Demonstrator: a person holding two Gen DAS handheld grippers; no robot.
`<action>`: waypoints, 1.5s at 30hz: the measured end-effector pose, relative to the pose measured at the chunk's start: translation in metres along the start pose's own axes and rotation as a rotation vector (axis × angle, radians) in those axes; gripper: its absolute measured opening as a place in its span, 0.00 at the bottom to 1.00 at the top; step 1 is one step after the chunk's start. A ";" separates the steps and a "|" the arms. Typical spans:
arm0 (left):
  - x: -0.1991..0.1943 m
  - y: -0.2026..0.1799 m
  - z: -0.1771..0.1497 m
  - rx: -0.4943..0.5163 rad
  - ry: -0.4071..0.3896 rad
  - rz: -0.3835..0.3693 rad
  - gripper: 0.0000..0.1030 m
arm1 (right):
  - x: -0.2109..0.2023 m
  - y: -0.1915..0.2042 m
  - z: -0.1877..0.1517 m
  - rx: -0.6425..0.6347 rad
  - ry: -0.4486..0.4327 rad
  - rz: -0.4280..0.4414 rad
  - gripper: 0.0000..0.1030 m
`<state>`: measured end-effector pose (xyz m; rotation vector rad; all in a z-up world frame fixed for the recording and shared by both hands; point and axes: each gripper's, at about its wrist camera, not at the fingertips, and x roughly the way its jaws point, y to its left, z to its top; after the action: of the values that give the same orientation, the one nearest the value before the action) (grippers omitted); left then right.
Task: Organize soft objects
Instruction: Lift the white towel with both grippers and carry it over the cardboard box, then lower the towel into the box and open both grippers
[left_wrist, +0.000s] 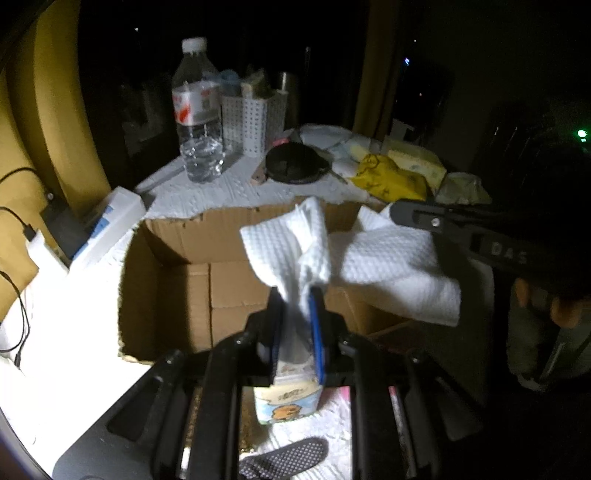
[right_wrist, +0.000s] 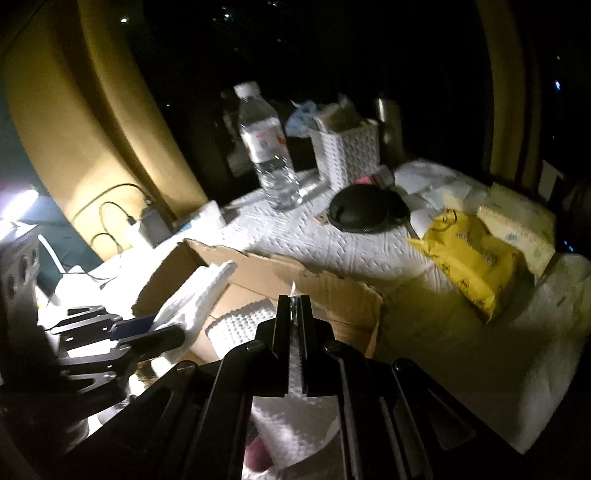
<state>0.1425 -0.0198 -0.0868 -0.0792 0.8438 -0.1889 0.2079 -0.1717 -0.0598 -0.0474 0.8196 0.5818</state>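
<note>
The left gripper (left_wrist: 297, 295) is clamped on a white cloth (left_wrist: 291, 240), w/ the pinched part bunched narrow between the fingers and the free end fanning up above the tips. The cloth has a waffle-dimple texture, looks soft and crumpled, and stretches right to the right gripper (right_wrist: 294, 301), whose fingers are closed tight on another edge of it. So the cloth hangs between both grippers, over the open cardboard box (left_wrist: 173, 266), approx. above its right half. The box sits on a table covered w/ white embossed paper (right_wrist: 295, 236). Behind the box: a water bottle (left_wrist: 197, 110), a white perforated basket (left_wrist: 245, 118), a black round lid (left_wrist: 295, 162), and a yellow bag (right_wrist: 469, 251).
</note>
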 end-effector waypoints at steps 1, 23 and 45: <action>0.004 0.000 0.000 0.000 0.008 -0.001 0.14 | 0.005 -0.004 -0.002 0.011 0.007 0.000 0.04; 0.040 -0.011 0.000 -0.029 0.101 -0.007 0.25 | -0.007 -0.036 -0.027 0.045 -0.013 -0.052 0.55; 0.024 -0.008 -0.001 -0.050 0.086 0.005 0.53 | 0.026 -0.045 -0.048 0.135 0.093 -0.134 0.58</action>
<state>0.1562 -0.0325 -0.1040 -0.1163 0.9341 -0.1679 0.2116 -0.2097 -0.1190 -0.0056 0.9372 0.3993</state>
